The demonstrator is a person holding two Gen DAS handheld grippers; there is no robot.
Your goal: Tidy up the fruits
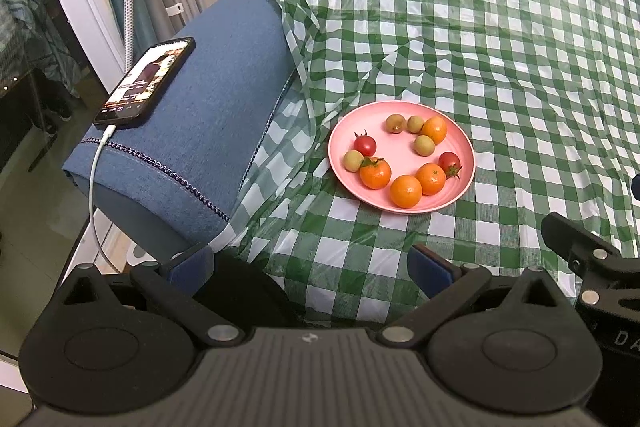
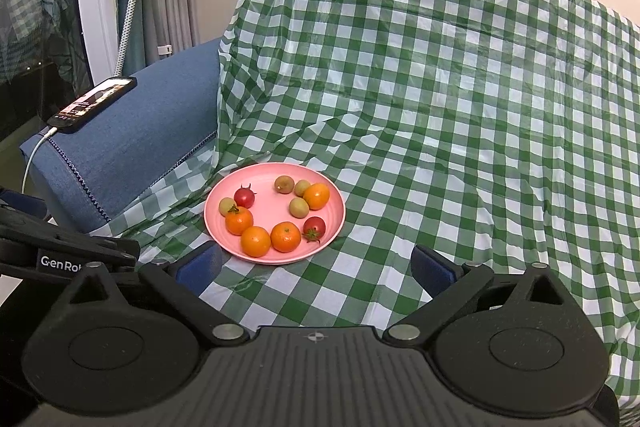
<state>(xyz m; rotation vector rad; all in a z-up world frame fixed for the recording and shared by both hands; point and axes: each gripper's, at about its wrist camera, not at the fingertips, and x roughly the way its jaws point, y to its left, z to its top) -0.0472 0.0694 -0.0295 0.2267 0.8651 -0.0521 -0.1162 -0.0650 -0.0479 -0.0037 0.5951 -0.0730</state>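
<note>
A pink plate (image 1: 400,139) (image 2: 272,179) rests on the green-checked cloth and holds mixed fruit: several oranges (image 1: 406,191) (image 2: 256,241), two red cherry tomatoes (image 1: 365,145) (image 2: 245,197) and several small green-brown fruits (image 1: 424,145) (image 2: 298,207). My left gripper (image 1: 312,267) is open and empty, short of the plate's near edge and a little to its left. Wide open and empty too, my right gripper (image 2: 316,265) has its blue pads just short of the plate's near rim. The other gripper's black body shows at each view's edge.
A blue sofa armrest (image 1: 208,99) (image 2: 132,131) stands left of the plate, with a phone (image 1: 146,83) (image 2: 94,101) on a white cable on top. The checked cloth (image 1: 500,47) (image 2: 440,87) drapes over seat and backrest. Curtains and a white frame stand far left.
</note>
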